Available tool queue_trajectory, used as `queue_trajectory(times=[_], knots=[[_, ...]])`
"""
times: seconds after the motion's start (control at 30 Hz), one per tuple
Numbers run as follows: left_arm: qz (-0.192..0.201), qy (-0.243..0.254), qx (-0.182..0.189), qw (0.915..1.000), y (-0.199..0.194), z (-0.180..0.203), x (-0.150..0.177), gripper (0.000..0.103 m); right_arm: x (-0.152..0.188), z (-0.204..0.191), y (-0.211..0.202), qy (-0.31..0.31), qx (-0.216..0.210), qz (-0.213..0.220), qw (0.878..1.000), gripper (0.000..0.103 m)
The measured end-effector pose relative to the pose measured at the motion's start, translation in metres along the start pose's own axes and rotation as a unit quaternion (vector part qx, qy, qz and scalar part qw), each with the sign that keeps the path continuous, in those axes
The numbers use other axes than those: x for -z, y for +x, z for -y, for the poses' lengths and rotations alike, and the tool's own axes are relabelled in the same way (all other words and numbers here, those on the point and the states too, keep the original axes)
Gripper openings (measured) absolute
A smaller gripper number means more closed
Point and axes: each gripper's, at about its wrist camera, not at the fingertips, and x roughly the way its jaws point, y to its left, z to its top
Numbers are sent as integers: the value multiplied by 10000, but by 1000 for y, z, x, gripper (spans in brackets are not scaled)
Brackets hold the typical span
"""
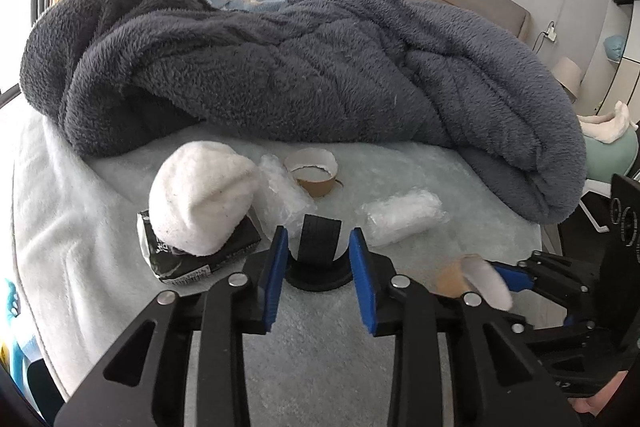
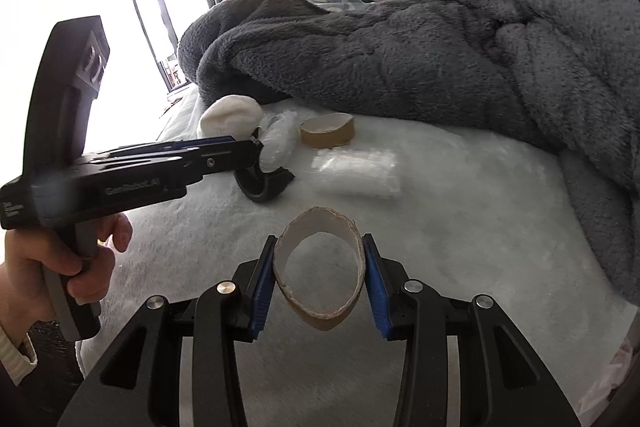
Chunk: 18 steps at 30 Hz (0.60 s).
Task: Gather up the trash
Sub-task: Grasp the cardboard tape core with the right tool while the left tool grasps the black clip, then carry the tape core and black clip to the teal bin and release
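Left gripper straddles the black tape dispenser on the white bed cover. The dispenser stands directly ahead, between the blue pads, its band upright and its curved base toward the camera. A narrow gap shows at each side, so the pads look not yet pressed on it. This hand is nearest to it.

Right gripper pinches a cardboard ring squeezed into an oval, long axis up-down, held clear of the cover.

Still lying toward the grey blanket: second cardboard ring, plastic wrap bundle, white sock on top of a black packet.

Writing: raised lettering on the left gripper's side, seemingly "GenRobot.AI"; packet print too small to read.
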Motion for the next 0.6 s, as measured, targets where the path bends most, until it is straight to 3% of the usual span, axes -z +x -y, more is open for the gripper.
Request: queue_trajectory(times=[0.2,0.6], knots=[[-60,-39,68,10000,7,2,1,24,0,5,-7,11,-5,39,10000,42],[252,-44,130,9996,-18,4,0,23,-9,-8,-11,-115,-43,120,9999,42]])
